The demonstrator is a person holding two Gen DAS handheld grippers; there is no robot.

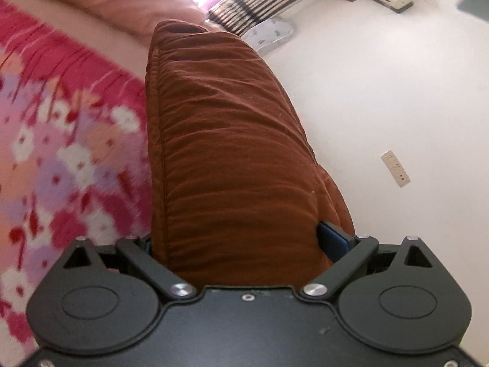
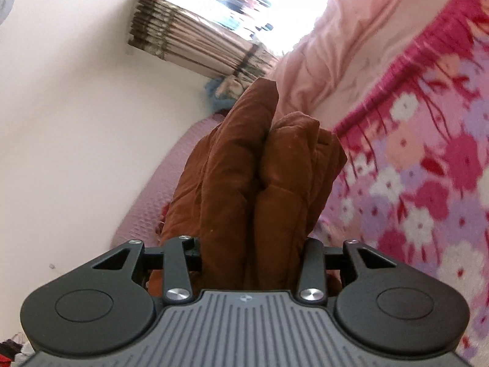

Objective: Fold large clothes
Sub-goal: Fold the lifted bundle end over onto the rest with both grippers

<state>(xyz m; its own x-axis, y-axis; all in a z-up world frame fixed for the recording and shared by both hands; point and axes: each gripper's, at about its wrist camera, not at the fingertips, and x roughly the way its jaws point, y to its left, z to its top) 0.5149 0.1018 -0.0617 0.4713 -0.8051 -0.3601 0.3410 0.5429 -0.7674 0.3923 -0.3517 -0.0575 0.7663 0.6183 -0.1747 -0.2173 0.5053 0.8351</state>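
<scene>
A large rust-brown garment fills the middle of the left wrist view, folded into a thick bundle. My left gripper is shut on its near edge, with the fingers mostly hidden by the cloth. In the right wrist view the same brown garment bunches in thick folds between the jaws. My right gripper is shut on it. Both grippers hold the garment lifted off the bed.
A pink floral blanket covers the bed, also in the right wrist view. A plain pink sheet lies beyond it. A white wall, a striped curtain and a bright window stand behind.
</scene>
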